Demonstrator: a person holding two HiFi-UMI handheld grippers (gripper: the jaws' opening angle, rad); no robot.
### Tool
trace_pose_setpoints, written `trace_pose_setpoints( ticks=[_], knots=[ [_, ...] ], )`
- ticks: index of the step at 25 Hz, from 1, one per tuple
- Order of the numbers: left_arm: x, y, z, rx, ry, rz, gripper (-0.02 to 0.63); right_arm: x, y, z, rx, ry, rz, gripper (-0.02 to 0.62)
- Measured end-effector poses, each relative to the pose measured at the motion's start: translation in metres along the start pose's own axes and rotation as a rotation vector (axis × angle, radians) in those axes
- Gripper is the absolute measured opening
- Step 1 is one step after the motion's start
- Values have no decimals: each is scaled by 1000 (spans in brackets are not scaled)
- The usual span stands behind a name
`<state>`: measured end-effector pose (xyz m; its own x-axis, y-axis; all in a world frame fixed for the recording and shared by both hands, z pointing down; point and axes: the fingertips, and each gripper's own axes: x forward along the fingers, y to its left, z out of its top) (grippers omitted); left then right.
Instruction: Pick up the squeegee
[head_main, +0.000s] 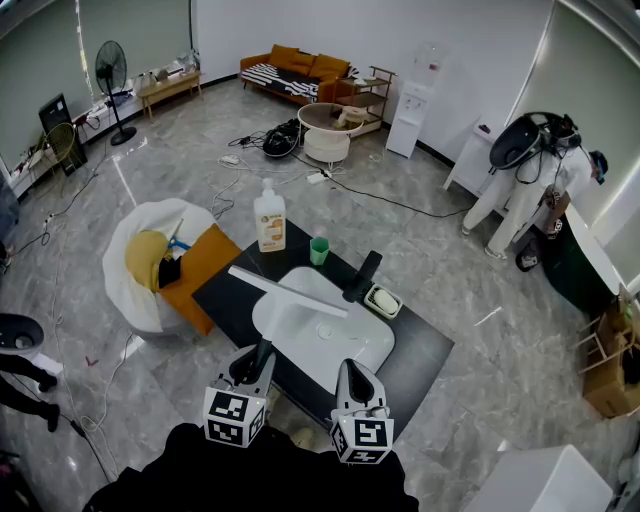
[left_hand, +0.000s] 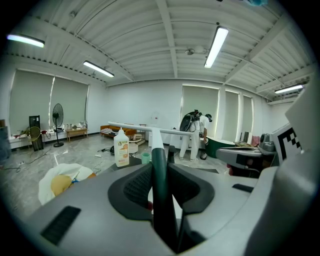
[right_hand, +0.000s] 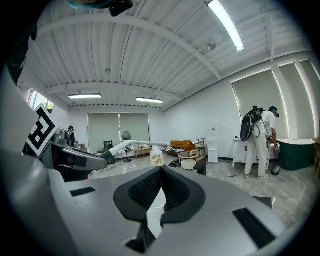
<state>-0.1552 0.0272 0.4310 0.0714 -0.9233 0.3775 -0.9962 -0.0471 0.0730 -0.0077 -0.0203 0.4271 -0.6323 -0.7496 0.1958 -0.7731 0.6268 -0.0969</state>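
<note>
The squeegee has a long white blade and a dark green handle. It hangs over the white sink basin on the dark table. My left gripper is shut on the handle, which in the left gripper view runs straight up between the black pads as the squeegee inside the left gripper. The white blade crosses level above it. My right gripper sits beside the left one over the basin's near side. In the right gripper view the right gripper has its pads together with nothing between them.
A detergent bottle, a green cup, a black upright object and a small white dish stand at the table's far side. A white seat with yellow and orange cloth is on the left. A person stands far right.
</note>
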Motion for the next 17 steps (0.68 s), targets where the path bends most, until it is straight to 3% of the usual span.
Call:
trace_pose_setpoints(
  ticks=[17],
  knots=[
    [-3, -2, -2, 1, 5, -13, 107, -3, 4, -1, 0, 4, -7, 15]
  ],
)
